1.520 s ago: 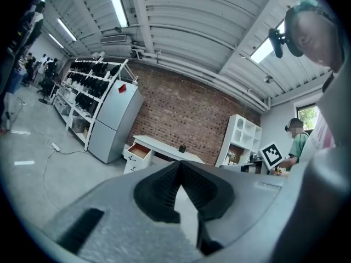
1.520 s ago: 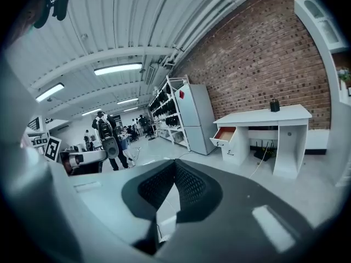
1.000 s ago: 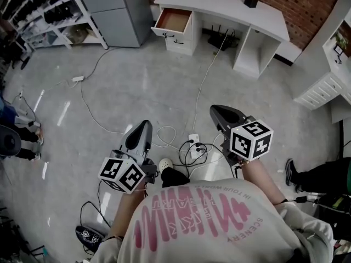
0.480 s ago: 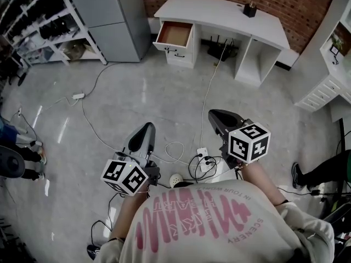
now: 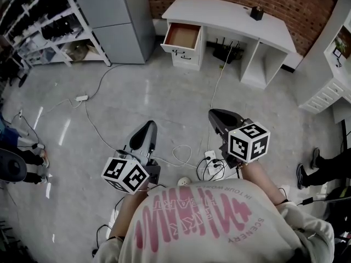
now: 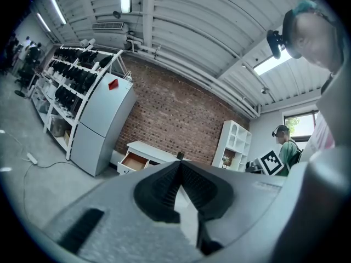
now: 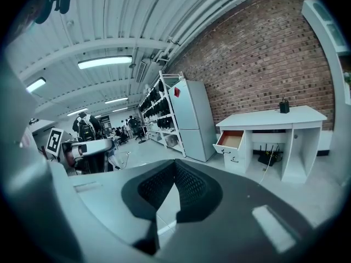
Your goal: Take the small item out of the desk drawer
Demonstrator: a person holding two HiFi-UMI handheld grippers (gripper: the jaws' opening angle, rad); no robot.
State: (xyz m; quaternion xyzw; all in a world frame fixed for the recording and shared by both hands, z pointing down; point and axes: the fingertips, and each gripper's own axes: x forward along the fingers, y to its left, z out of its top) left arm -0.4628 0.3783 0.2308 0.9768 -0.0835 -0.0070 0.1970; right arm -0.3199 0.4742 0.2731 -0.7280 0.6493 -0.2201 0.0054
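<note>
Far ahead of the left gripper [image 5: 147, 130] and the right gripper [image 5: 218, 115], both closed on nothing, the drawer [image 5: 184, 35] of the table [image 5: 236, 10] stands open. Its item is not visible. Better to come close first, then open one gripper above the drawer.

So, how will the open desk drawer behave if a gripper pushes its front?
The drawer probably slides straight into the desk, as it stands pulled out. It looks like rigid board, so it should hardly flex.
</note>
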